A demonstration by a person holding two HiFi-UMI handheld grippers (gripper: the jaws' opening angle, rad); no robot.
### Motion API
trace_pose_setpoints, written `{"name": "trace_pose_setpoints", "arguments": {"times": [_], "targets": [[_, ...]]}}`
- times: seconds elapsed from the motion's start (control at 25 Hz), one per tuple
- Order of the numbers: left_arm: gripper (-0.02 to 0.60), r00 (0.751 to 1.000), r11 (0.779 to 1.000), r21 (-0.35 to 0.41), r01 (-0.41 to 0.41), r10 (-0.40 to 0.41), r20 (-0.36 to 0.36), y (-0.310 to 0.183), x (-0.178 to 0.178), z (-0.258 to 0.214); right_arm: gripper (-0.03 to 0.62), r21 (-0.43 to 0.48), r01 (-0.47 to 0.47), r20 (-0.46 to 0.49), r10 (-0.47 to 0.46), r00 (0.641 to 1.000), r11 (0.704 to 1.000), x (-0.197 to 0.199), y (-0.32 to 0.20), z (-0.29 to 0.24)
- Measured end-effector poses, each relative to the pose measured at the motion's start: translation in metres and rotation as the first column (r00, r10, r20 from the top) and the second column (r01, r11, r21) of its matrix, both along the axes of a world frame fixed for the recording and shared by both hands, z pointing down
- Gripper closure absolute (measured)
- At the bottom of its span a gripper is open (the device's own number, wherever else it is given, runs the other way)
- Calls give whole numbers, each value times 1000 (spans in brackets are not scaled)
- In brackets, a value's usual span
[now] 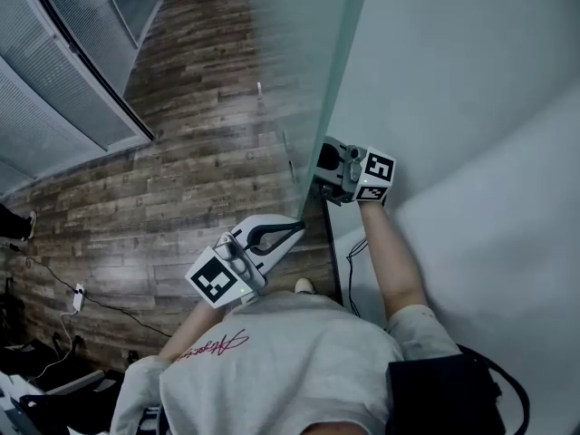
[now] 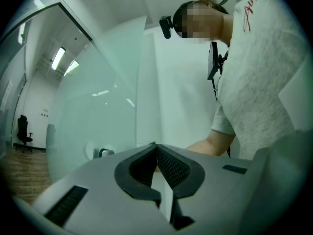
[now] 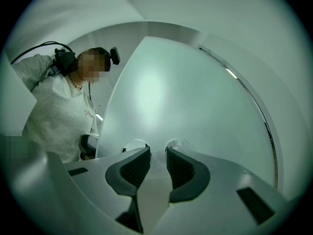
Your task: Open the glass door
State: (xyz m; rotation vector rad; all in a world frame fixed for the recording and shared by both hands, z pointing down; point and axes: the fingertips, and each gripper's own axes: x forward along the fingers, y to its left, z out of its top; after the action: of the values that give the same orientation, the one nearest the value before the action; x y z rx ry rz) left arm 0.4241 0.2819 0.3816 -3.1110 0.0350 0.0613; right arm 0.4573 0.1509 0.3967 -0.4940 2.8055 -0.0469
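Note:
The glass door (image 1: 304, 71) stands ajar, its free edge running down to my right gripper (image 1: 320, 176). In the right gripper view the pale edge of the door (image 3: 186, 97) fills the gap between the jaws of my right gripper (image 3: 157, 153), which are shut on it. Two round fittings (image 3: 179, 144) sit on the glass just beyond the fingertips. My left gripper (image 1: 295, 232) hovers lower left of the door edge, pointing toward it. In its own view the left gripper (image 2: 156, 148) is shut, tips touching, with nothing held. The door (image 2: 93, 106) and a handle fitting (image 2: 100, 152) lie ahead of it.
A white wall (image 1: 471, 89) stands to the right of the door. Wood flooring (image 1: 199, 161) stretches left to a glazed partition with blinds (image 1: 63, 89). Cables and a power strip (image 1: 78, 297) lie on the floor at lower left. An office chair (image 2: 22, 131) stands far off.

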Motion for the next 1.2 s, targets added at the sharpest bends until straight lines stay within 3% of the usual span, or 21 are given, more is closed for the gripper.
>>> {"name": "trace_pose_setpoints", "arguments": {"times": [0.64,0.8,0.92,1.2], "targets": [[565,1000,1000,-2,-11,11,0,1,-1,2,482,-37,-46,3,46,999,998,11,6,4],[565,1000,1000,-15,-26,26,3,1,-3,8,484,-24,-151,-27,150,988,988,24,7,7],[565,999,999,-17,-43,43,1,0,-2,10,548,8,-241,-59,241,969,970,31,21,7],[565,997,996,-26,-80,80,-25,-8,-15,9,572,50,-447,-3,448,894,893,31,85,-13]]}}
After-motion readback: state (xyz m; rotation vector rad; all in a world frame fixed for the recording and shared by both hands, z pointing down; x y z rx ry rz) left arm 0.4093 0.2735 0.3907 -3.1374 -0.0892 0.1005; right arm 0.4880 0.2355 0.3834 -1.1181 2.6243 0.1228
